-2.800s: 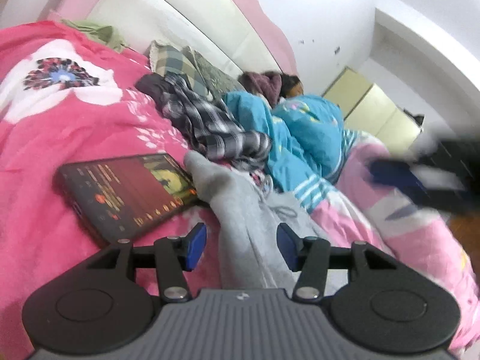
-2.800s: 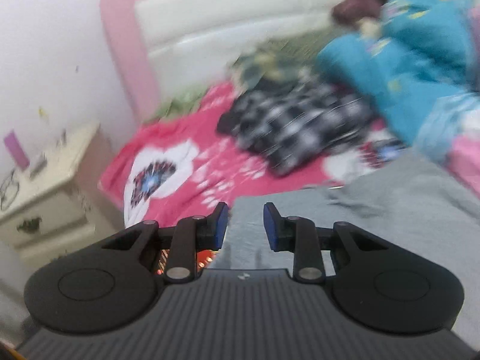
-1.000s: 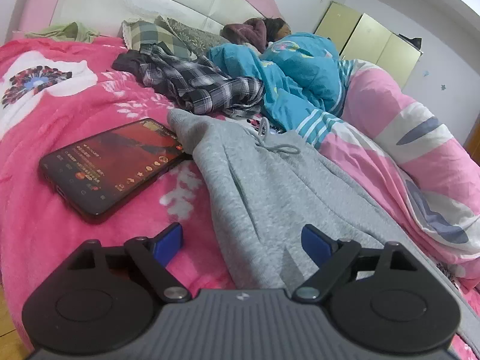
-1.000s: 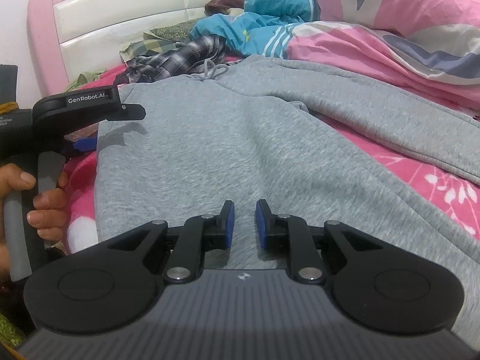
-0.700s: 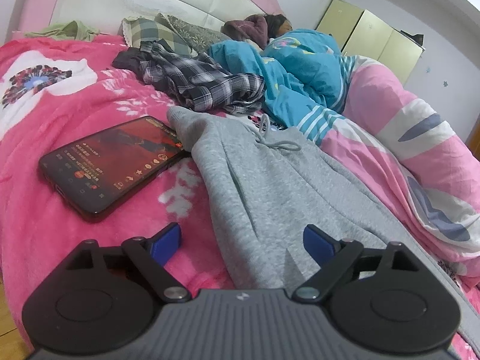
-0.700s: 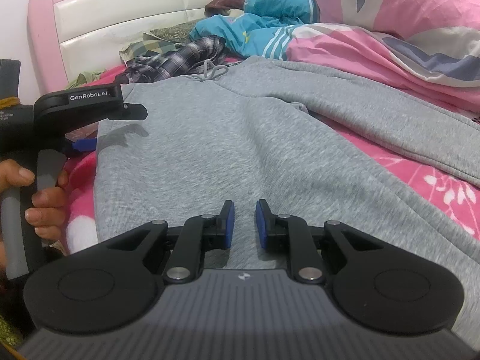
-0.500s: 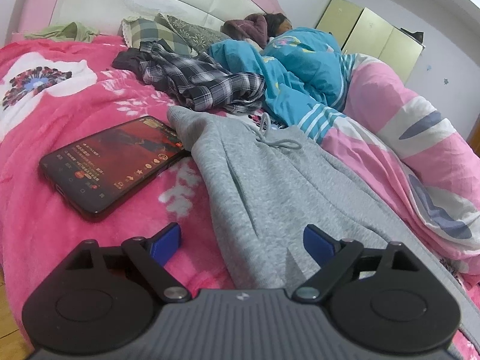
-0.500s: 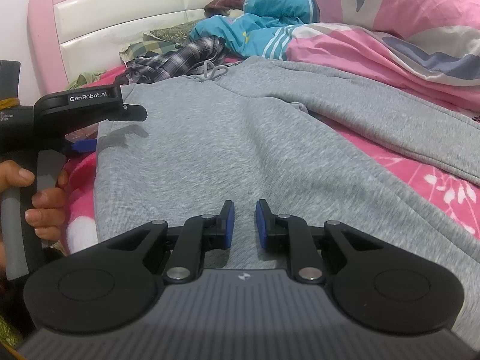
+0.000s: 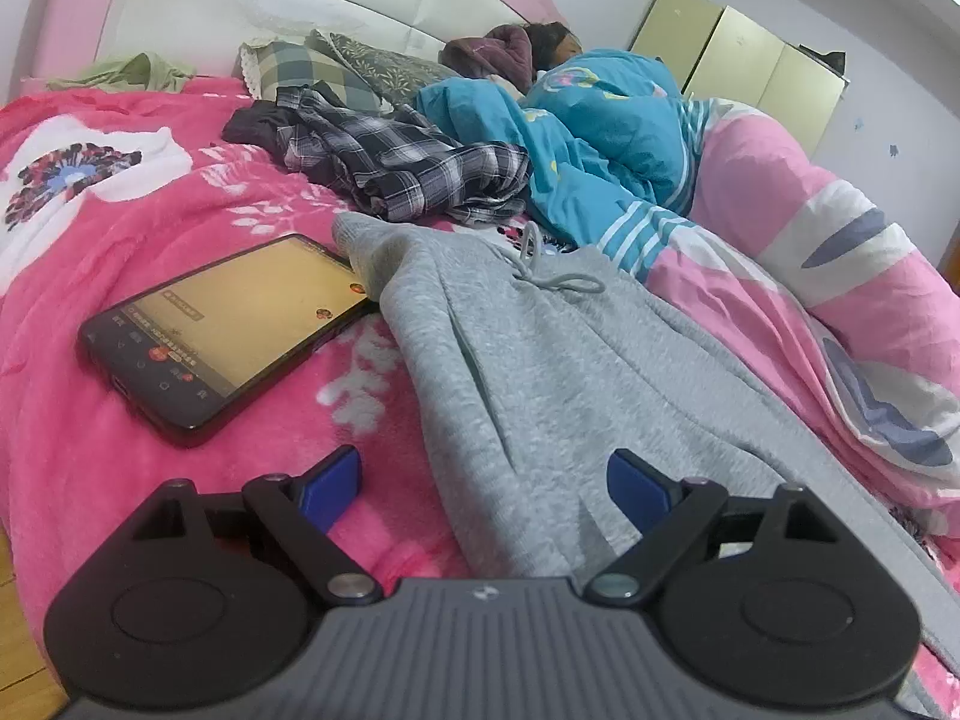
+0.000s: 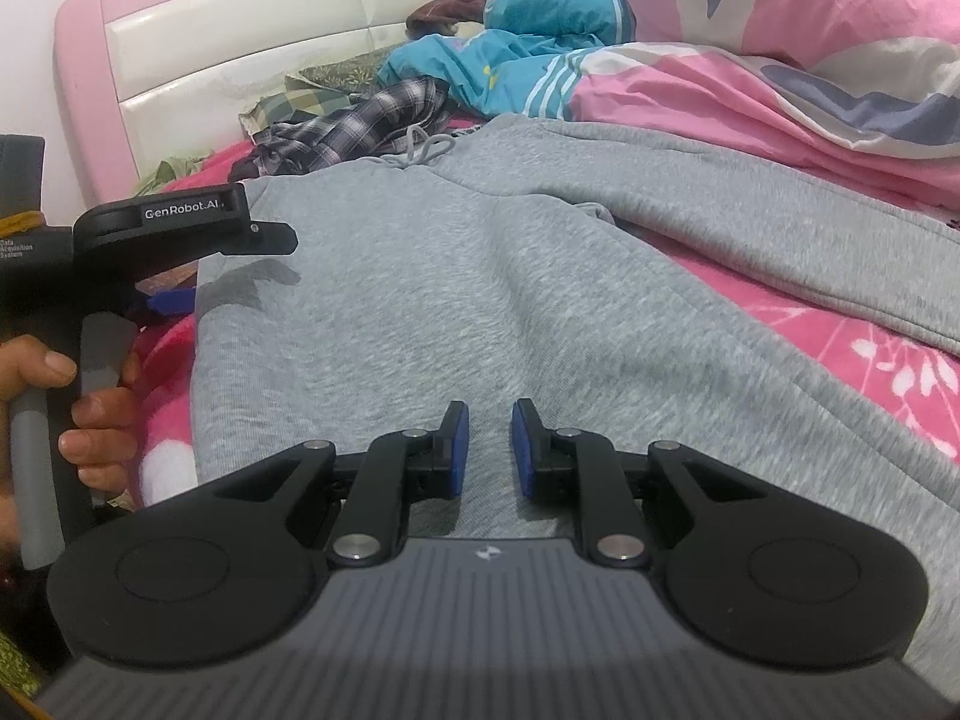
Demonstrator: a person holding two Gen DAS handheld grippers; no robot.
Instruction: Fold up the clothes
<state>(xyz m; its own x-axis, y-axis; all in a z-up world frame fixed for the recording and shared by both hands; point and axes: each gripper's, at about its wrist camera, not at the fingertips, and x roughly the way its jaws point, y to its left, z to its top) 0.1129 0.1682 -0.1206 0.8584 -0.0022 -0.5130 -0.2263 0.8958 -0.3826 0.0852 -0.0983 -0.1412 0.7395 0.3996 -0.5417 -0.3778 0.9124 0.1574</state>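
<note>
Grey sweatpants [image 9: 540, 360] flat on bed, both claws low over them.
Phone [image 9: 228, 324] screen now yellow, was dark red. Left claw [image 9: 483, 483] spread wide, straddling hem edge; right claw [image 10: 489, 450] nearly closed, empty; cuffs out of frame.

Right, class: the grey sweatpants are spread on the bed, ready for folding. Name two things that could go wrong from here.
1. The phone lies against the grey sweatpants at the waistband corner; folding or dragging that side could sweep it along or bury it.
2. The far leg runs up against the pink quilt, so lifting it may snag the quilt, perhaps disturbing the person lying under the blue quilt.
</note>
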